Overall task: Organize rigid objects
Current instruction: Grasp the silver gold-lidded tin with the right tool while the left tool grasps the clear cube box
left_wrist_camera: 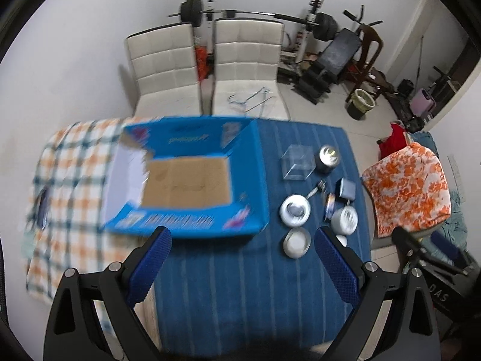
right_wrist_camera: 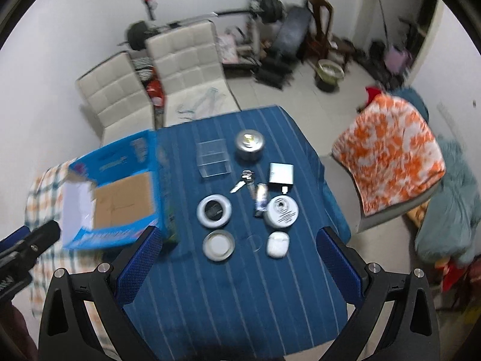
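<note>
White walls [left_wrist_camera: 75, 45] and a pale tiled floor [right_wrist_camera: 300, 96]. Two cream chairs [left_wrist_camera: 168, 60] stand beyond the table, a barbell [left_wrist_camera: 255, 15] and weight bench [left_wrist_camera: 333, 60] behind them.

Small tins [right_wrist_camera: 214, 210], keys [right_wrist_camera: 245, 180], clear case [right_wrist_camera: 212, 158] beside empty box [right_wrist_camera: 120, 201]

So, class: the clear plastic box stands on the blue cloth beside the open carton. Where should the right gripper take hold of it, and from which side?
Grip the clear box across two opposite upright walls, coming down from above with the open right gripper. Its flat, parallel sides suit the two fingers. The metal tin stands apart on one side and the blue carton on the other, so there seems room.
</note>
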